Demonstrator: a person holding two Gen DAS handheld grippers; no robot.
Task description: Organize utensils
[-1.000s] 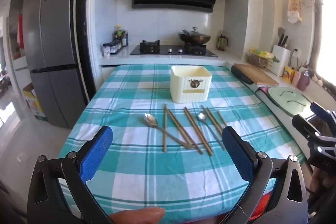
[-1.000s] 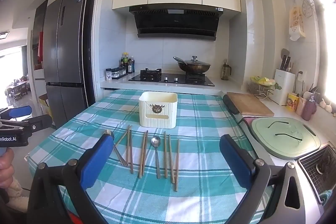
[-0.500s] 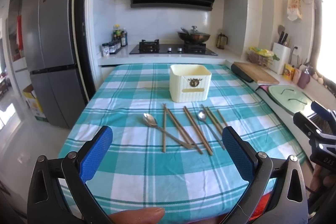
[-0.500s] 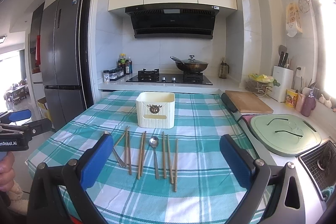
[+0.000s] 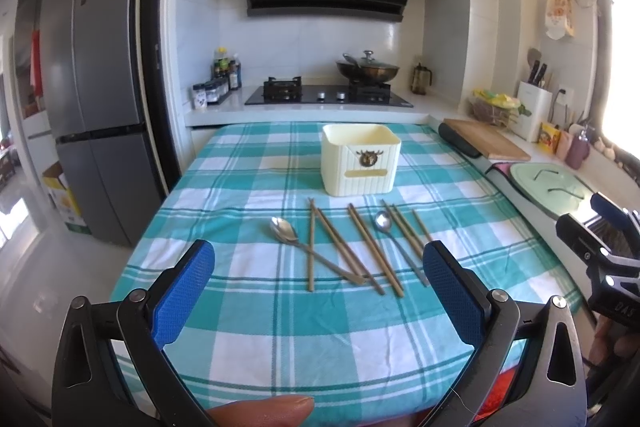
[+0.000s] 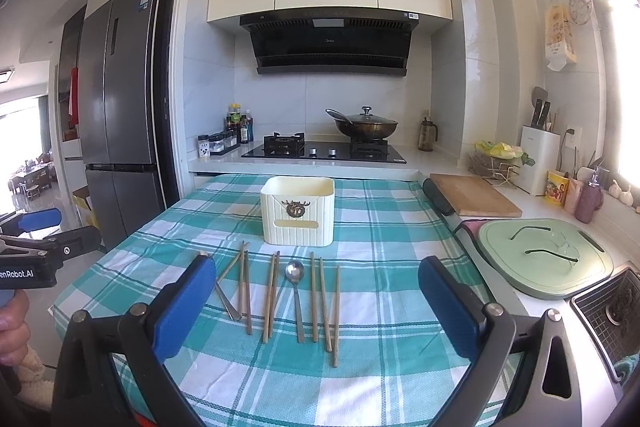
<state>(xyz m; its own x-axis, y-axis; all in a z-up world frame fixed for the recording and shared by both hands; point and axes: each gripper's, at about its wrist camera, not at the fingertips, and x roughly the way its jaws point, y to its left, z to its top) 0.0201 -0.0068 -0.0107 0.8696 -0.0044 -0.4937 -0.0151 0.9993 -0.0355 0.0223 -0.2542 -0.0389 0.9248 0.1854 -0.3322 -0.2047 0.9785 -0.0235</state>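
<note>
I held my left hand-held gripper (image 5: 319, 281) wide apart and empty over the near edge of the counter (image 5: 280, 339), and my right hand-held gripper (image 6: 314, 297) just as wide and just as empty. Nothing was yet between the blue pads.

The nearest risk lay straight ahead at 12 o'clock. In the left view the large spoon (image 5: 285, 230) at about 11 o'clock had its handle running under or across a chopstick (image 5: 311, 247); I could not tell which lay on top. I judged that pinching either one there could drag the other along or flick it toward the table edge. The chopsticks (image 6: 272, 297) were thin, flat on the checked cloth and close together, so I thought wide pads might close on two at once or slip off altogether. The small spoon (image 6: 295, 273) lay among them, bowl pointing away, with sticks just beside it on both sides.

Farther off at 12 o'clock stood the cream utensil holder (image 6: 298, 213), upright, open-topped and apparently empty. It looked light, so I reckoned a stick dropped in at a slant could nudge or tip it.
</note>
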